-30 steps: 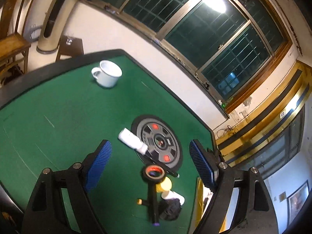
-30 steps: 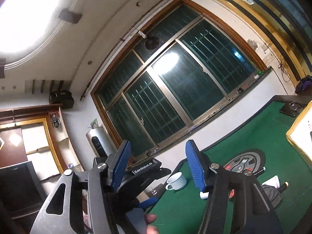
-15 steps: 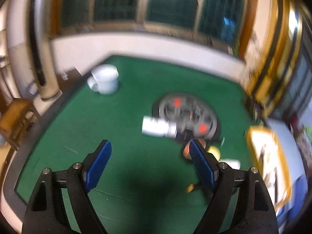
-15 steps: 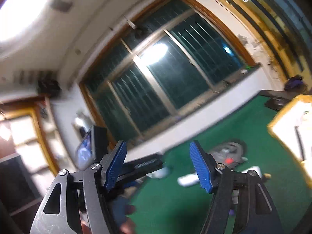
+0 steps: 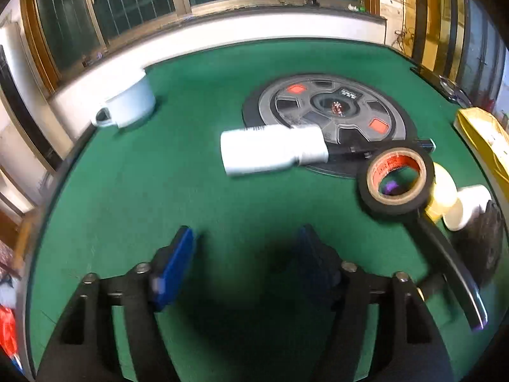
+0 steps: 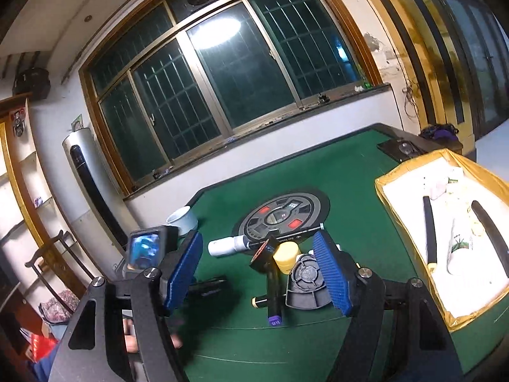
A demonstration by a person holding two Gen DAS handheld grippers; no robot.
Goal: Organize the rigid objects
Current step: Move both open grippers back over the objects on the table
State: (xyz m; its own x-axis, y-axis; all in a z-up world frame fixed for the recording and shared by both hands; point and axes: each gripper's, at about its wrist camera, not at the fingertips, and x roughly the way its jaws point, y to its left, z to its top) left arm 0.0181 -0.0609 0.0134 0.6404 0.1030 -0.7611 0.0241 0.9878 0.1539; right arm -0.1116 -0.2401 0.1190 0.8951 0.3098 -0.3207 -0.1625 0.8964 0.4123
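Both claws stand apart and hold nothing: the left gripper (image 5: 245, 261) is narrowing, the right gripper (image 6: 261, 273) widening. For a clean pick, square the left jaws across the white bottle (image 5: 273, 149) lying at 12 o'clock, against the dial plate (image 5: 331, 111). Blur softens the tape roll (image 5: 397, 181) at 2 o'clock; the frame edge cuts off the yellow box (image 6: 445, 248)

Left tongs (image 5: 246, 261) closing (nothing between); right tongs (image 6: 259, 273) opening, empty.

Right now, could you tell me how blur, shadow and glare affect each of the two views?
Left wrist view: motion blur smears the left tool, whose dark shadow covers the green table beneath. Right wrist view: sharper; a lamp's reflection glares in the window; fisheye bends its frame.
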